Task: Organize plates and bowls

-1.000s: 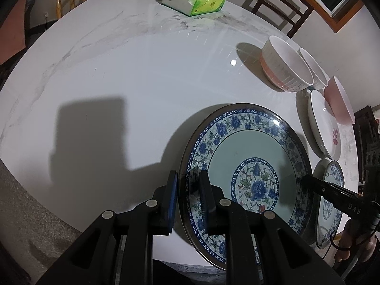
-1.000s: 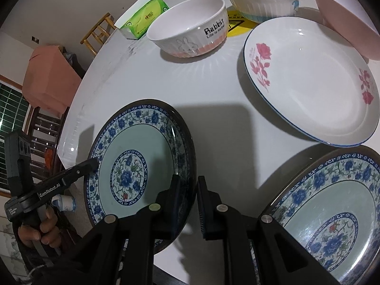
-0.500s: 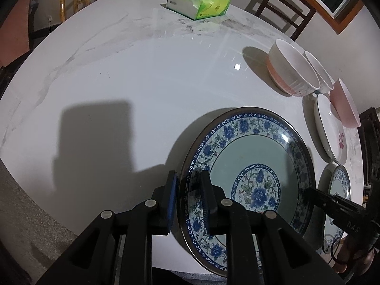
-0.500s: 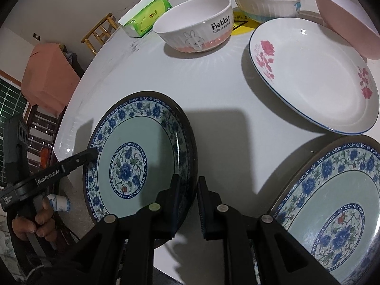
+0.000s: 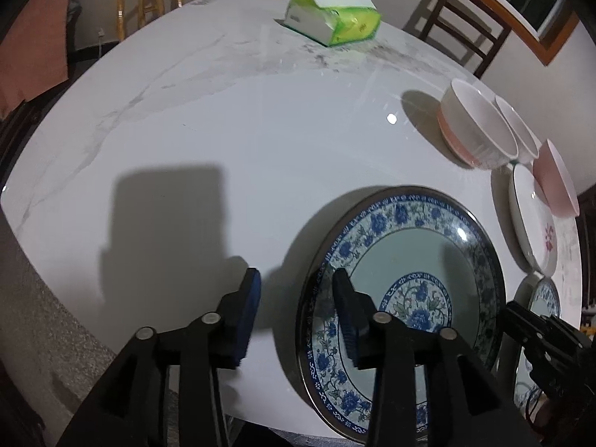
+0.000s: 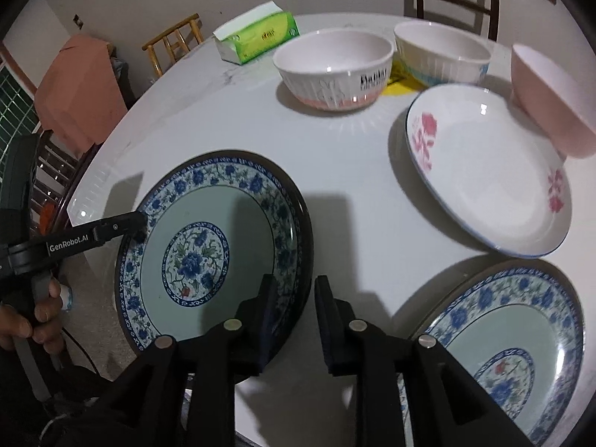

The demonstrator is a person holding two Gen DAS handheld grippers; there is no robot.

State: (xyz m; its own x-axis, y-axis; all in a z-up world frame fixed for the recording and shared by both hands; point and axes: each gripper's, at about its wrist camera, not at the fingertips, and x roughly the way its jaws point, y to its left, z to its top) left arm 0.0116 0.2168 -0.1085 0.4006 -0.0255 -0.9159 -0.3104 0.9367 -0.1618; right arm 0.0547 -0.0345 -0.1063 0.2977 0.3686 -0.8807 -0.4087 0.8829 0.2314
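Note:
A blue floral plate [image 5: 409,279] lies flat on the white marble table [image 5: 223,130], also in the right wrist view [image 6: 208,246]. My left gripper [image 5: 296,290] is open, its jaws straddling the plate's left rim without gripping. My right gripper [image 6: 292,294] is open astride the plate's right rim. A second blue floral plate [image 6: 510,339] lies at the right. A white plate with pink flowers [image 6: 488,178], a rabbit bowl [image 6: 335,70], a ribbed white bowl [image 6: 443,56] and a pink bowl [image 6: 551,100] stand beyond.
A green tissue pack [image 5: 333,22] lies at the far side of the table. Wooden chairs [image 5: 465,26] stand around it. The table's near edge [image 5: 56,290] runs just before my left gripper. A yellow label [image 6: 404,83] lies between the bowls.
Both grippers have opened and let go of the blue floral plate's rims. The plate now rests flat on the table.

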